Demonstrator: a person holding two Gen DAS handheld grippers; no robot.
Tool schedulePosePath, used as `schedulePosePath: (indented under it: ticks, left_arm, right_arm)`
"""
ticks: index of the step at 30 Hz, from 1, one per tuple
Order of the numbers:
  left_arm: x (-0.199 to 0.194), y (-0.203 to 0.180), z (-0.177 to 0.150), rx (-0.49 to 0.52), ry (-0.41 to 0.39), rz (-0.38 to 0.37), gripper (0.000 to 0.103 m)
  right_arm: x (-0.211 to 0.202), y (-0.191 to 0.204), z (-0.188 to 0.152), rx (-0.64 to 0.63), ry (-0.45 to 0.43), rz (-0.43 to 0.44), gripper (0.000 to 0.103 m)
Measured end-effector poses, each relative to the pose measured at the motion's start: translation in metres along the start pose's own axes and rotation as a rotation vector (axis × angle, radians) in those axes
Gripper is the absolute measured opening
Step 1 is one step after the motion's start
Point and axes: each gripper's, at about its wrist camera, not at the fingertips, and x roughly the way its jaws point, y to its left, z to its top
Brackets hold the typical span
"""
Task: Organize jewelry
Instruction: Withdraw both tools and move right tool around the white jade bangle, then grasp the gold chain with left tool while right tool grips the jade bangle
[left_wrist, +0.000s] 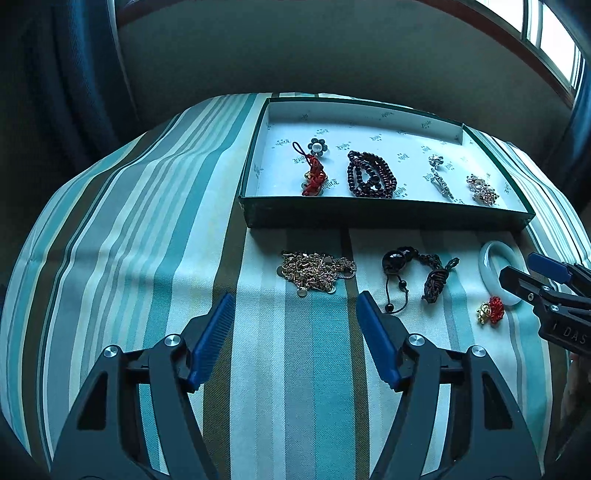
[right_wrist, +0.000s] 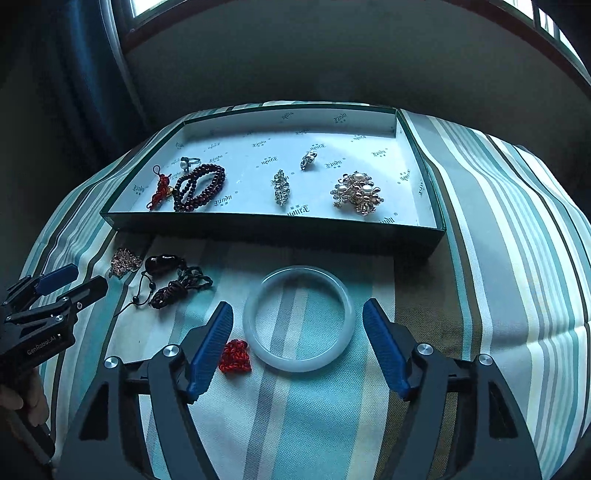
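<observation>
Nearest our lenses are our own tools: the left gripper (left_wrist: 295, 306) hangs low over the striped tablecloth (left_wrist: 147, 229) with its blue-padded jaws spread wide and nothing between them, aimed at the bare cloth just short of the gold chain heap (left_wrist: 316, 273). The right gripper (right_wrist: 297, 314) is likewise parted and empty, its jaws standing either side of the pale jade bangle (right_wrist: 298, 318) without touching it.

We judge the sorting a little over half done. Left to right in the green box (left_wrist: 369, 218), we count a red knotted charm (left_wrist: 313, 177), a pearl flower ring (left_wrist: 317, 147), a dark red bead bracelet (left_wrist: 370, 175), a small crystal piece (left_wrist: 436, 160), a slim rhinestone brooch (left_wrist: 443, 184) and a pearl cluster brooch (left_wrist: 482, 189).

Still out on the cloth, left to right: the chain heap, a black bead pendant on dark braided cord (left_wrist: 417, 273), a small red knot charm with a gold bit (left_wrist: 491, 309), and the bangle, which lies just in front of the box's near wall.

Both tools point forward toward the box, level and side by side. The right one looks best placed to close on the bangle, the left on the chain.
</observation>
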Motion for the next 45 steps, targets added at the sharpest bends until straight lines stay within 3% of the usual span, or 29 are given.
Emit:
schedulePosePath:
  ticks: [9,30,33,40,45]
  left_arm:
    - [0.007,0.001,-0.001,-0.01,0.016,-0.007,0.069]
    - [0.036,-0.003,0.019,-0.005,0.026,-0.026,0.069]
    - [0.038,-0.001,0.022,0.009,0.02,-0.031,0.063]
    - [0.031,-0.008,0.016,0.063,0.008,-0.075,0.024]
    - [0.03,-0.009,0.016,0.054,0.008,-0.09,0.018]
  right_arm:
    - [0.019,0.006,0.003,-0.04,0.026,-0.045,0.073]
    - [0.003,-0.02,-0.003,0.013,-0.002,-0.065,0.07]
    - [0.002,-0.021,-0.003,0.014,-0.006,-0.06,0.07]
    - [0.007,-0.021,-0.003,0.022,0.005,-0.052,0.07]
    - [0.006,-0.018,-0.005,0.012,0.006,-0.049,0.07]
